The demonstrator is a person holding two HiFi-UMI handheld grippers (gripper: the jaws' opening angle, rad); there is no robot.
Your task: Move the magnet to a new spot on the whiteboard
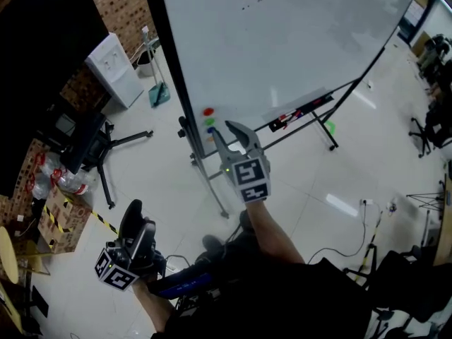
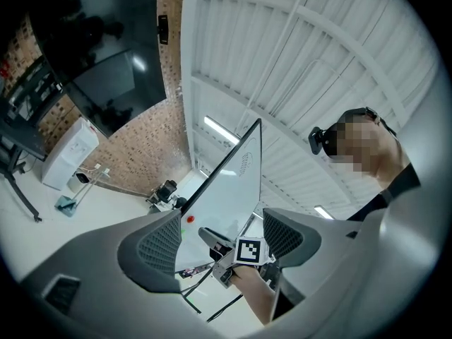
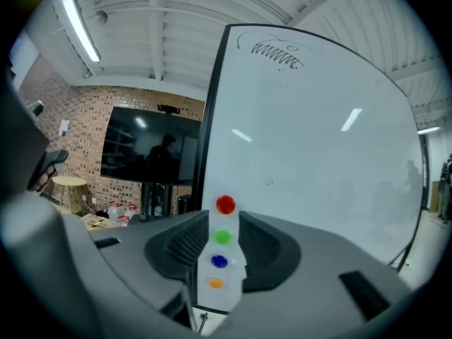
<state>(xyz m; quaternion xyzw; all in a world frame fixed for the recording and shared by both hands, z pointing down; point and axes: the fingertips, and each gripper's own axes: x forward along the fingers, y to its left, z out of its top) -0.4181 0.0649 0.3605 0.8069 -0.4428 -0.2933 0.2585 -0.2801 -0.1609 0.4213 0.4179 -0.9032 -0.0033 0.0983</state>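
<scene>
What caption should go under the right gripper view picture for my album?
Open right gripper faces a column of four coloured magnets low on the whiteboard.

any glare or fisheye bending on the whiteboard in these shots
Right gripper view: whiteboard edge bows with fisheye, two ceiling-light streaks reflect on it, the red magnet is sharp. Head view: bright glare patches on the floor. Left gripper view: dark round vignette at the corners.

Four magnets (image 3: 222, 236) on whiteboard (image 3: 318, 154)
</scene>
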